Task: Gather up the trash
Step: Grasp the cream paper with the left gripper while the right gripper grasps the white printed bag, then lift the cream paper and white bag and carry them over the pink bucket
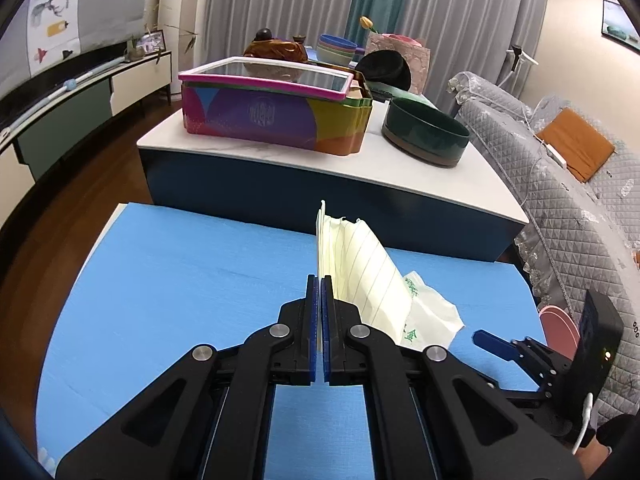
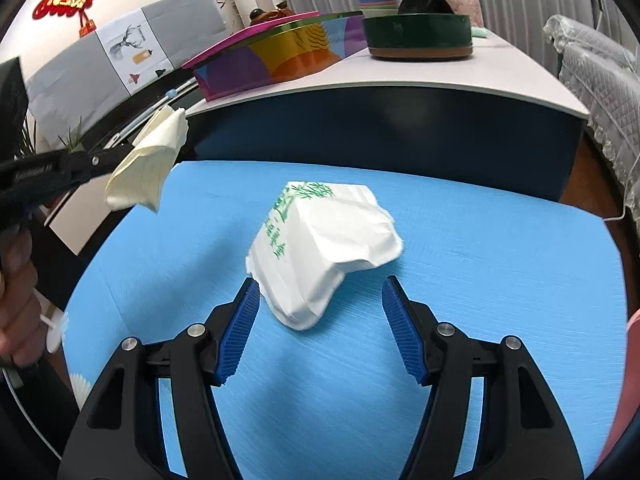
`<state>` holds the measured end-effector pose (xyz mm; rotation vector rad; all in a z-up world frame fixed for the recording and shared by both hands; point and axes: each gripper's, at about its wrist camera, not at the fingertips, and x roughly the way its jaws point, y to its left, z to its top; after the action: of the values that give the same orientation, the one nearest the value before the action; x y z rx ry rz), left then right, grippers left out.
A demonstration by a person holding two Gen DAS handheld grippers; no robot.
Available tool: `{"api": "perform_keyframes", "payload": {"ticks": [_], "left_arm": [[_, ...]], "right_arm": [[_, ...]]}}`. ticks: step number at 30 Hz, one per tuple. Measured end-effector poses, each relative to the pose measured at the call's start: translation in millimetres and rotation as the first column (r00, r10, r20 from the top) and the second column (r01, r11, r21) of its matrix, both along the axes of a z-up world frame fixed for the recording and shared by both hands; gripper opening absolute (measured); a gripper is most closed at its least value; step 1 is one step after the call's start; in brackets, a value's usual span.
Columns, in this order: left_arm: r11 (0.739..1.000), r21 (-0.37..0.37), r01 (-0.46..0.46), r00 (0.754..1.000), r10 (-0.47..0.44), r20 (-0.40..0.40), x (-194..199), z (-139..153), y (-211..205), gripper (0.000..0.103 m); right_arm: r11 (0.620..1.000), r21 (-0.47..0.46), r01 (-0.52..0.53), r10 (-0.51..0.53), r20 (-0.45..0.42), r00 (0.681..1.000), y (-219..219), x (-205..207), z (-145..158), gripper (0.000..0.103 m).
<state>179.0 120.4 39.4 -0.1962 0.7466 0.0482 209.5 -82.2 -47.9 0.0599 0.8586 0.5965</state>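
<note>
left wrist view: the left tool (image 1: 319,280) is clamped on a crumpled sheet of lined paper (image 1: 360,264), held above the blue bench (image 1: 180,280). the white printed wrapper (image 1: 430,316) lies just right of it, and the right tool (image 1: 490,340) shows at the right edge.

right wrist view: the right tool (image 2: 320,292) stands wide and empty, nearer to the wrapper (image 2: 324,248). the wrapper lies just ahead between its fingers, long axis running near-left to far-right. the lined paper (image 2: 148,168) hangs at far left.

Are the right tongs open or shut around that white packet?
Open. Right tongs stand wide either side of the white packet, blue pads not pressing it.
</note>
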Motion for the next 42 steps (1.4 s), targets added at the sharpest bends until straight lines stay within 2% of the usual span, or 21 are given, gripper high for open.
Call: {"api": "perform_keyframes", "payload": {"ticks": [4,6,8,10,12,13,21,32,38,42], "left_arm": [[1.0,0.016,-0.005,1.0,0.005,0.022,-5,3,6,0.002],[1.0,0.01,-0.007,1.0,0.007,0.017,-5,2,8,0.002],[1.0,0.026,-0.005,1.0,0.005,0.021,-6,1,7,0.001],[0.999,0.042,-0.002,1.0,0.001,0.028,-8,2,6,0.002],[0.999,0.045,-0.004,0.999,0.003,0.035,-9,5,6,0.002],[0.999,0.044,-0.006,0.999,0.004,0.037,-9,5,7,0.002],[0.999,0.049,0.002,0.999,-0.005,0.052,-11,8,2,0.002],[0.997,0.056,0.048,0.995,-0.052,0.084,-29,18,-26,0.002],[0.994,0.045,0.098,0.988,-0.103,0.119,-45,22,-51,0.002],[0.992,0.026,0.126,0.982,-0.129,0.136,-58,19,-70,0.002]], "right_arm": [[1.0,0.011,0.007,-0.006,-0.055,0.998,11,11,-16,0.062],[1.0,0.025,0.007,-0.005,-0.084,0.996,15,14,-24,0.045],[0.999,0.038,-0.001,0.004,-0.085,0.996,17,14,-25,0.035],[0.999,0.038,-0.005,0.007,-0.06,0.998,18,10,-21,0.029],[0.999,0.041,-0.009,0.01,-0.033,0.999,18,5,-12,0.017],[0.999,0.04,-0.008,0.009,-0.015,1.0,17,2,-6,0.014],[0.998,0.057,0.017,-0.022,0.083,0.996,-7,-23,42,0.014],[0.996,-0.018,0.088,-0.084,0.155,0.984,-47,-65,98,0.014],[0.988,-0.047,0.15,-0.139,0.184,0.973,-94,-94,127,0.014],[0.977,-0.069,0.2,-0.183,0.199,0.963,-127,-107,135,0.014]]}}
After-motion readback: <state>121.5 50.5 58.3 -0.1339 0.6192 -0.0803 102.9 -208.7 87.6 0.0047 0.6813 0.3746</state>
